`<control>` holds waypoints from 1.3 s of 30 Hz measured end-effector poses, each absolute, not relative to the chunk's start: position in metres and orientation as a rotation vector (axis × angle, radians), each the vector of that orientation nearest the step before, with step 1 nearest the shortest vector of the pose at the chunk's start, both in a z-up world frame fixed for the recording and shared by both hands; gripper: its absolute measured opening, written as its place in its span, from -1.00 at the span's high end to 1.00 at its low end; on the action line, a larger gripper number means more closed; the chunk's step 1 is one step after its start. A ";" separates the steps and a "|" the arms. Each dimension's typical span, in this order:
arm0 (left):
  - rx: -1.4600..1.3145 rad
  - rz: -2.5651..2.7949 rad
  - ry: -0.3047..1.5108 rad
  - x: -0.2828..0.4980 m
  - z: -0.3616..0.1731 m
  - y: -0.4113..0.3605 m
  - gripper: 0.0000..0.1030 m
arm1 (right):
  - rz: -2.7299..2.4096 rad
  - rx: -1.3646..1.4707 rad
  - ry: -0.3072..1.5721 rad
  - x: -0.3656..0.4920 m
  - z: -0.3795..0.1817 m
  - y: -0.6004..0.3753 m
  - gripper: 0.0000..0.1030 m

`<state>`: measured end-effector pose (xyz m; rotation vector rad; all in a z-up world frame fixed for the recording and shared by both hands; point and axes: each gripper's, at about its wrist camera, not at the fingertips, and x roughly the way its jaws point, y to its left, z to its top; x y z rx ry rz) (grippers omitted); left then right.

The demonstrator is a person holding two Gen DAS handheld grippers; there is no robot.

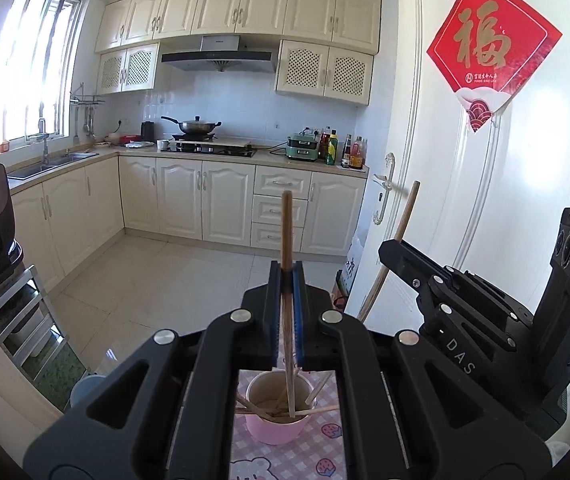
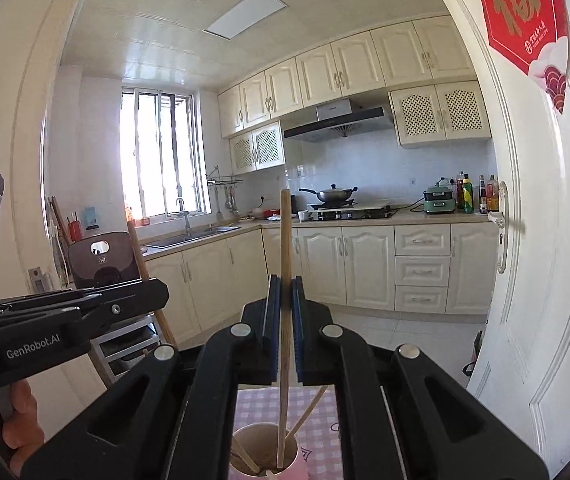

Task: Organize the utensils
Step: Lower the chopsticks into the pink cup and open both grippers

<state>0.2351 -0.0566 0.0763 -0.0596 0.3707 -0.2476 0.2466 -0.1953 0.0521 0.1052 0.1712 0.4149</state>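
Observation:
A pink cup (image 1: 277, 412) stands on a pink checked cloth (image 1: 325, 452) below both grippers; it also shows in the right wrist view (image 2: 265, 456). Several wooden chopsticks lie inside it. My left gripper (image 1: 287, 276) is shut on an upright chopstick (image 1: 286, 232) whose lower end reaches into the cup. My right gripper (image 2: 285, 284) is shut on another upright chopstick (image 2: 284, 240), its lower end also in the cup. The right gripper (image 1: 465, 300) shows at the right of the left wrist view, with its chopstick (image 1: 403, 228).
A kitchen lies ahead: cream cabinets, a stove with a wok (image 1: 195, 126), a sink (image 1: 51, 162) under the window. A white door (image 1: 505, 184) with a red paper decoration is at the right. A metal rack (image 1: 17, 312) with an appliance stands at the left.

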 end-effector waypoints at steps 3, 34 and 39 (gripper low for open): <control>-0.055 -0.251 0.392 0.239 0.064 -0.058 0.89 | 0.428 0.109 0.194 0.248 0.042 -0.197 0.92; -0.074 -0.259 0.573 0.239 -0.001 -0.048 0.87 | 0.469 0.048 0.394 0.241 0.001 -0.179 0.91; -0.083 -0.261 0.594 0.237 -0.002 -0.046 0.87 | 0.462 0.057 0.417 0.241 -0.004 -0.179 0.90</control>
